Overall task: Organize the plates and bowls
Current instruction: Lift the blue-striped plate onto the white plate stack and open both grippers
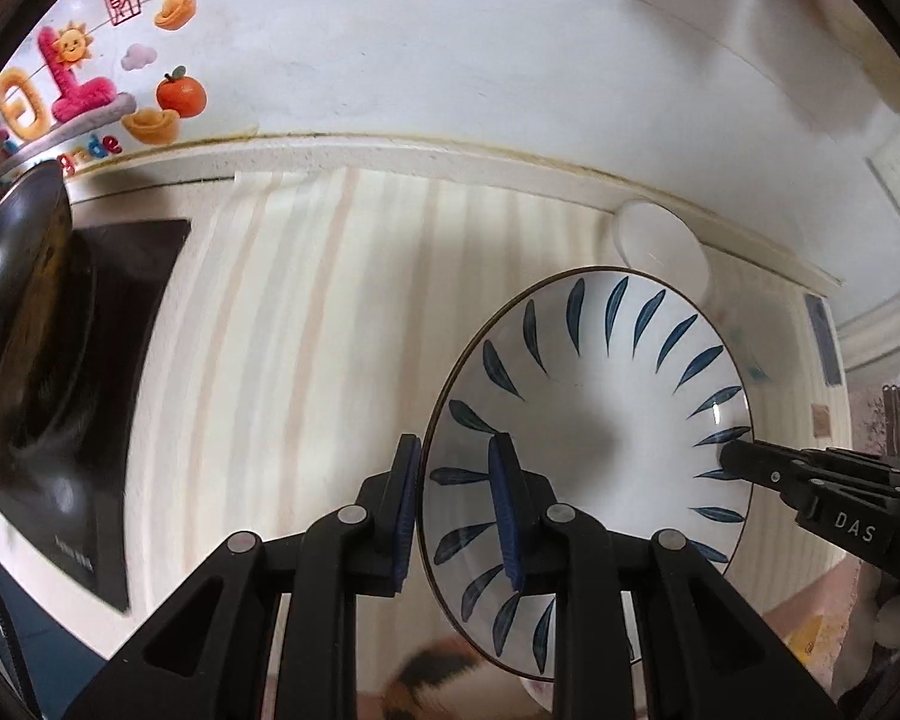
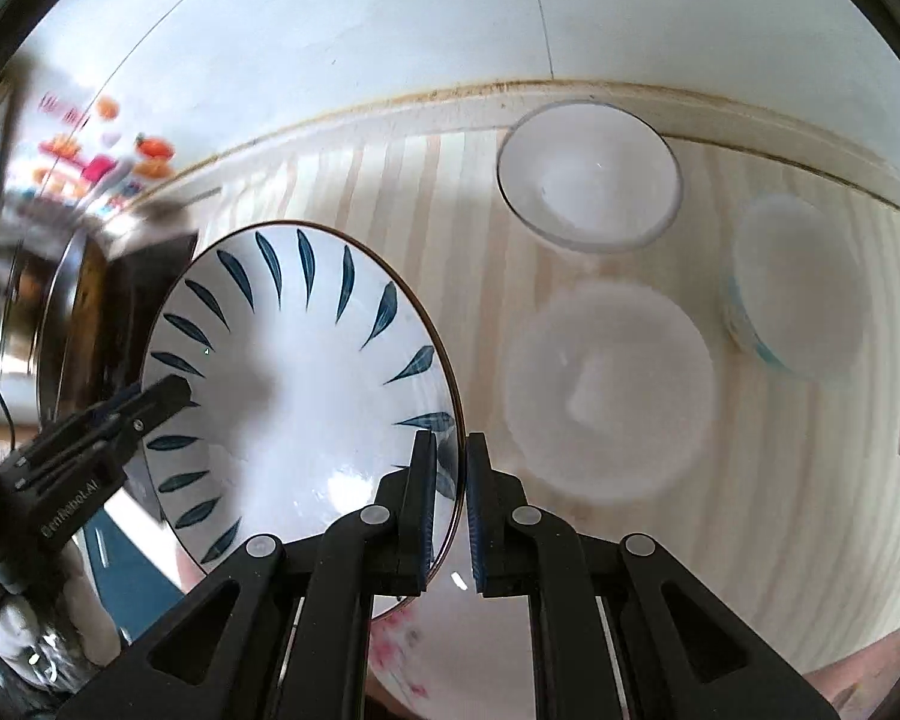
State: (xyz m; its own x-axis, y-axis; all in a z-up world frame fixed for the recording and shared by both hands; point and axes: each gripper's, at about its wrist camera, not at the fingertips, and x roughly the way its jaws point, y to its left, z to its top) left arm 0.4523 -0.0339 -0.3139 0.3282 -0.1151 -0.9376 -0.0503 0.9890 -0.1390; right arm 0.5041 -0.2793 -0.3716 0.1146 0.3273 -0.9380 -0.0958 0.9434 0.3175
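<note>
A white plate with blue leaf marks (image 1: 600,408) is held up above the striped counter by both grippers. My left gripper (image 1: 459,516) is shut on its left rim. My right gripper (image 2: 450,504) is shut on its right rim; the plate fills the left of the right wrist view (image 2: 294,384). The right gripper's tip shows in the left wrist view (image 1: 810,480), and the left gripper's tip shows in the right wrist view (image 2: 108,432). A clear glass bowl (image 2: 588,174), a white plate (image 2: 612,390) and a white bowl with a blue band (image 2: 804,294) stand on the counter.
A dark wok (image 1: 12,312) sits on a black stove (image 1: 108,396) at the left. A pink-flowered dish (image 2: 438,648) lies below the held plate. A white round dish (image 1: 660,240) stands by the back wall. The wall carries colourful stickers (image 1: 108,84).
</note>
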